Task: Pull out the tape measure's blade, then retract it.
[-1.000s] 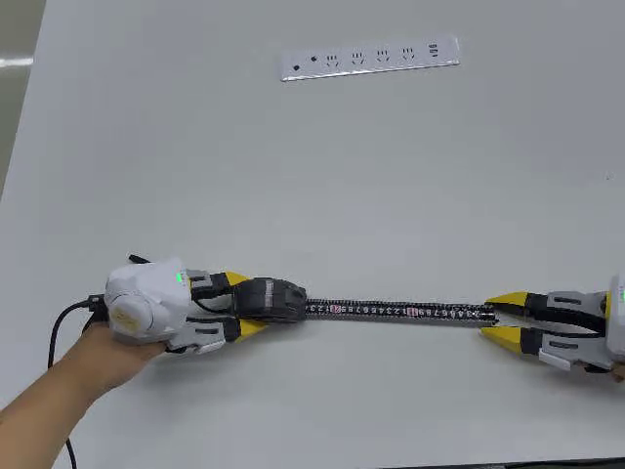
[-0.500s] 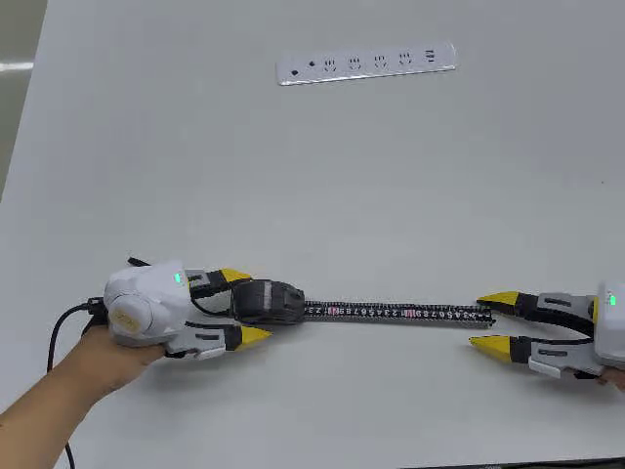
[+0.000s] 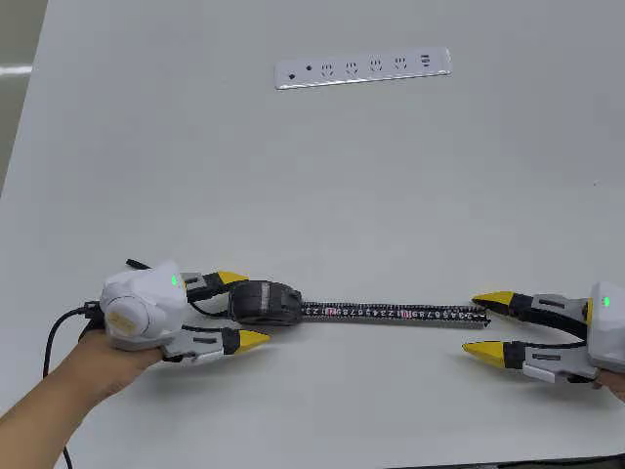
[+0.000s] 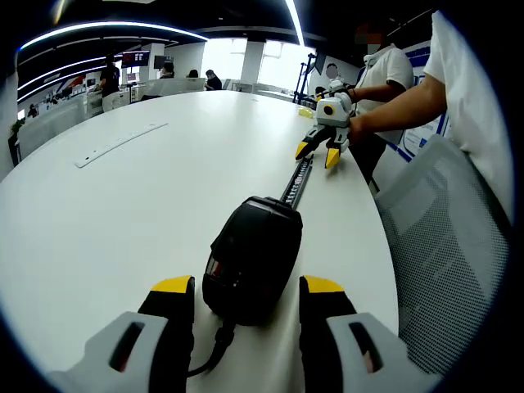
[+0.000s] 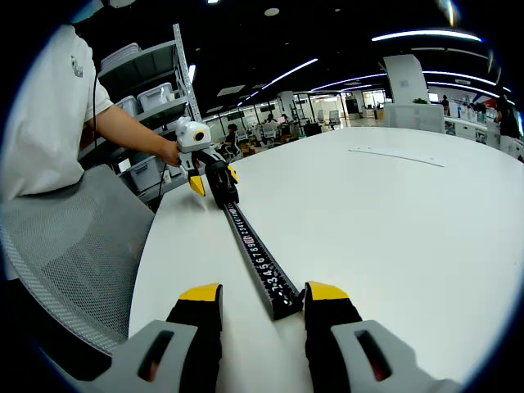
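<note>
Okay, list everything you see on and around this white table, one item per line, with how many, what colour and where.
Table: one, white, under everything.
Power strip: one, white, far side of the table.
Tape measure case: one, black, between the left jaws.
Blade: one, black with white numbers, pulled out flat from the case to the right jaws.
Mesh chair: one, grey, at the table's near edge.
Cable: one, black, trailing from the left side.
Left hand-held gripper: one, white with yellow tips, open around the case.
Right hand-held gripper: one, white with yellow tips, open at the blade's end.
Left hand: one, holding its gripper.
</note>
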Available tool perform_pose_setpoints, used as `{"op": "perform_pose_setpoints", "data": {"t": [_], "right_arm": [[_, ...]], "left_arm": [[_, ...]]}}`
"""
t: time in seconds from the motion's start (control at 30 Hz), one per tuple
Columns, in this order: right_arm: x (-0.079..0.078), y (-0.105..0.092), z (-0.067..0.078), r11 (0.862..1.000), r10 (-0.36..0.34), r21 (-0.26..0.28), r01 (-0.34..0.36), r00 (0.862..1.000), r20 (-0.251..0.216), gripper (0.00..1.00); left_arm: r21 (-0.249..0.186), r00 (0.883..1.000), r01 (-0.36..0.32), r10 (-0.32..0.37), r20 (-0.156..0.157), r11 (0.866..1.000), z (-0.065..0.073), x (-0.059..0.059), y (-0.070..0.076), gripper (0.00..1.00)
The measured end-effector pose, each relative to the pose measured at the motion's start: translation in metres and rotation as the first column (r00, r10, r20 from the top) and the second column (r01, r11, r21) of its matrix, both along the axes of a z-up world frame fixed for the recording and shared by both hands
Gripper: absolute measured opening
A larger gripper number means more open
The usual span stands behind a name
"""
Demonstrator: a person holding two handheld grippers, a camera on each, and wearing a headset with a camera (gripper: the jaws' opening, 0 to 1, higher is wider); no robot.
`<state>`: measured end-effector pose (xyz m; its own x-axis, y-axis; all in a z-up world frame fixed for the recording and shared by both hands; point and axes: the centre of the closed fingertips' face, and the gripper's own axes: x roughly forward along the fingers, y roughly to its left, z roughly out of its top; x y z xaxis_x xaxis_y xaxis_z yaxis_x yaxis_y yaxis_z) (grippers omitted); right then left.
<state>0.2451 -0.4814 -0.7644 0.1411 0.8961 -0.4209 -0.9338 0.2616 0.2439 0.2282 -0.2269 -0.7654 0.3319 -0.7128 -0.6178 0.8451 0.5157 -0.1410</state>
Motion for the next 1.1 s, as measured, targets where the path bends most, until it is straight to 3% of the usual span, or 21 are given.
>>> {"op": "perform_pose_setpoints", "data": {"t": [0.3,0.4,0.5,0.87,1.1], "right_arm": [[0.003,0.001,0.005,0.998,-0.057,-0.01,0.057,0.998,0.023,0.42],[0.007,0.003,0.013,0.994,-0.109,0.033,0.108,0.994,0.011,0.43],[0.005,0.004,0.012,0.993,-0.115,0.016,0.114,0.993,0.02,0.44],[0.002,0.005,0.017,0.977,-0.211,0.018,0.21,0.977,0.034,0.48],[-0.003,0.002,0.02,0.968,-0.251,-0.001,0.251,0.966,0.065,0.5]], "left_arm": [[0.007,0.999,-0.048,0.048,0.022,0.999,0.005,0.001,0.005,0.49],[0.005,0.998,-0.06,0.06,0.024,0.998,0.008,-0.001,0.006,0.49],[-0.003,0.997,-0.078,0.078,0.025,0.997,0.007,-0.001,0.01,0.5],[-0.029,0.983,-0.178,0.179,0.032,0.984,0.011,-0.004,0.017,0.54],[-0.044,0.974,-0.222,0.224,0.041,0.974,0.019,-0.014,0.024,0.56]]}}
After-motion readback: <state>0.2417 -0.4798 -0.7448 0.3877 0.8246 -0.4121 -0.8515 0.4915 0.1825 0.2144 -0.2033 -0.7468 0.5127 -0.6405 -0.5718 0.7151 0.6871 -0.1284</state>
